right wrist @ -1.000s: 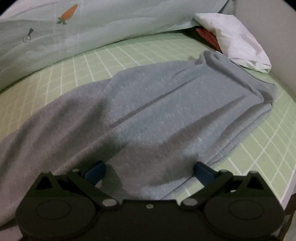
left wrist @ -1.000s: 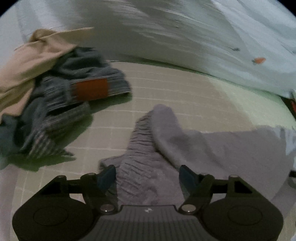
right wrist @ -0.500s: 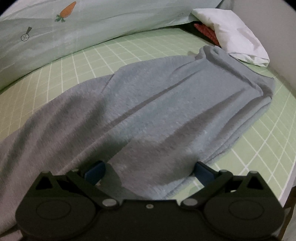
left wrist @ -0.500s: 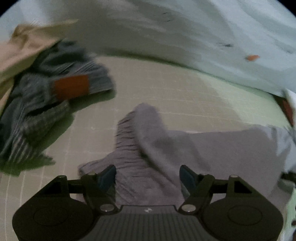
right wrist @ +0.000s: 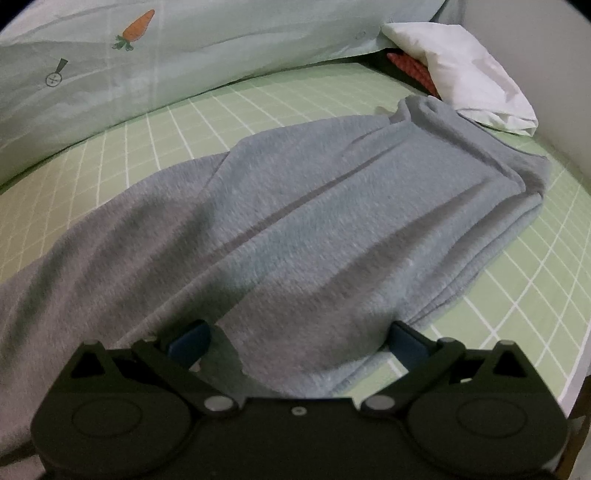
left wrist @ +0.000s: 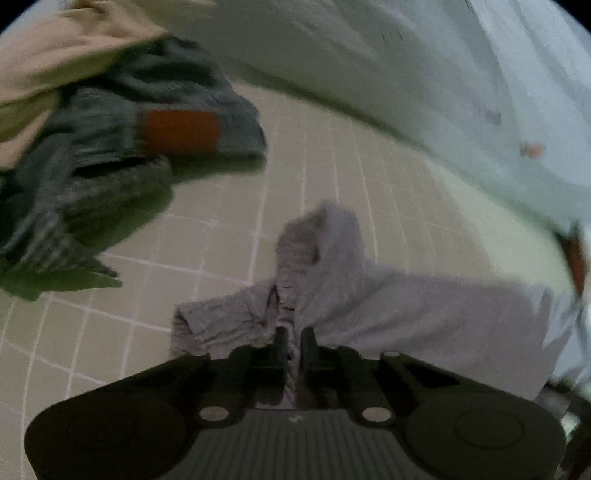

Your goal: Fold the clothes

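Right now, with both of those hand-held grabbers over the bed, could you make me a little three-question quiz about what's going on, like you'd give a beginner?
1. True or false: the left gripper is pinched shut on the ribbed end of the grey garment.
2. Multiple choice: the right gripper is A) shut on the white pillow, B) open, its fingers either side of the grey garment's edge, C) holding the clothes pile.
3. Fill in: the pale bedding behind the garment carries an orange ____ print.

Key: 1 true; 2 B; 3 carrot.
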Action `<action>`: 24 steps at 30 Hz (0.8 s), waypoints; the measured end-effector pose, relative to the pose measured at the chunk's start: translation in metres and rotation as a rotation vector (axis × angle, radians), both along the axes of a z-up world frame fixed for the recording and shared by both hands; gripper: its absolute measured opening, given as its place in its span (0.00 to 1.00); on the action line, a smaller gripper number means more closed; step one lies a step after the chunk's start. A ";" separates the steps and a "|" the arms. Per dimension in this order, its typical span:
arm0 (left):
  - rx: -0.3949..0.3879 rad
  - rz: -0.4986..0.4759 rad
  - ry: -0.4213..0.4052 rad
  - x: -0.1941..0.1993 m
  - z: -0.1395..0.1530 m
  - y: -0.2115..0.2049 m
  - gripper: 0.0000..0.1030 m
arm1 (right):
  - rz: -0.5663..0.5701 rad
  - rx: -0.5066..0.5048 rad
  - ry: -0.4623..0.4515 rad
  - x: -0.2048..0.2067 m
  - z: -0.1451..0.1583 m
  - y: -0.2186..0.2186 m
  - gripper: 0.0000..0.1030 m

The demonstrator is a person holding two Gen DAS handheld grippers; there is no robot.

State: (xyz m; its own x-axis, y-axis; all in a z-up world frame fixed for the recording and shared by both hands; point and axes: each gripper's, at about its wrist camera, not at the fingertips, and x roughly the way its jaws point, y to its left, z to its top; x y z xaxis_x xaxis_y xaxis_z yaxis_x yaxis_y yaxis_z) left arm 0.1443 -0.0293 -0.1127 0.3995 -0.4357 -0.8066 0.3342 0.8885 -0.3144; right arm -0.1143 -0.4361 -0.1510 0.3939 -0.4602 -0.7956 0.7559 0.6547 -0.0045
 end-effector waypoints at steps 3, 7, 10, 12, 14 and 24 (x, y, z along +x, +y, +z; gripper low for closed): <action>-0.056 0.057 -0.050 -0.010 0.035 0.029 0.06 | 0.009 -0.005 -0.006 -0.002 0.000 0.001 1.00; -0.057 0.126 -0.098 -0.033 0.062 0.064 0.04 | 0.023 -0.015 -0.018 -0.008 0.000 0.000 1.00; 0.124 0.206 -0.107 -0.037 0.041 0.075 0.07 | 0.026 -0.024 -0.027 -0.010 -0.001 -0.001 1.00; 0.151 0.253 -0.075 -0.036 0.028 0.085 0.08 | 0.026 -0.025 -0.029 -0.011 -0.001 -0.001 1.00; 0.078 0.271 -0.041 -0.036 0.025 0.093 0.30 | 0.027 -0.022 -0.026 -0.010 -0.001 -0.002 1.00; 0.025 0.245 0.071 -0.033 -0.008 0.070 0.71 | 0.028 -0.016 -0.025 -0.009 0.000 -0.005 1.00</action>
